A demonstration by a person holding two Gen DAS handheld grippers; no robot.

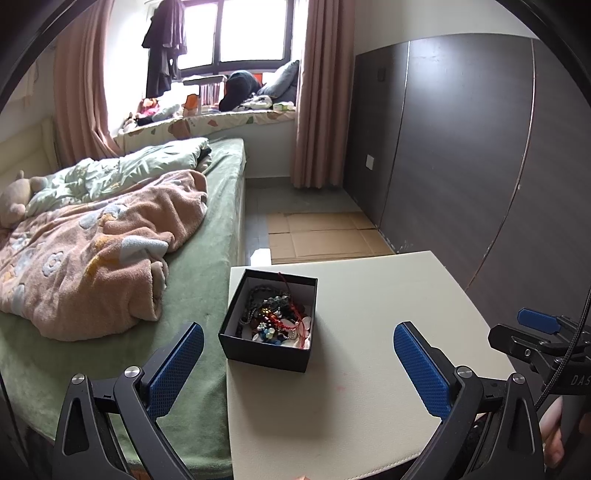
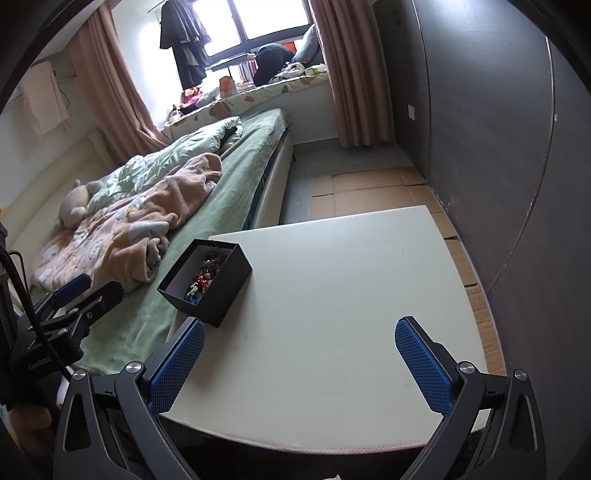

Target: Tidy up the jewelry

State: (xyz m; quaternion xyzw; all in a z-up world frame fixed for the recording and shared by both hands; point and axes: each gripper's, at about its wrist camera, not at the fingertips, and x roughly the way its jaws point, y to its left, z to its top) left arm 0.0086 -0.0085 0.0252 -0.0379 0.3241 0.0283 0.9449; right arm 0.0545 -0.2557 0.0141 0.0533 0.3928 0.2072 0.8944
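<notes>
A black open box stands at the left edge of a white tabletop. It holds a tangle of jewelry: beaded bracelets, red cords and coloured beads. My left gripper is open and empty, its blue pads wide apart just in front of the box. In the right wrist view the box sits at the left of the tabletop with the jewelry inside. My right gripper is open and empty, over the table's near part, right of the box.
A bed with a green sheet and a pink blanket adjoins the table's left side. Flattened cardboard lies on the floor beyond the table. A dark wardrobe wall runs along the right. A curtained window is at the far end.
</notes>
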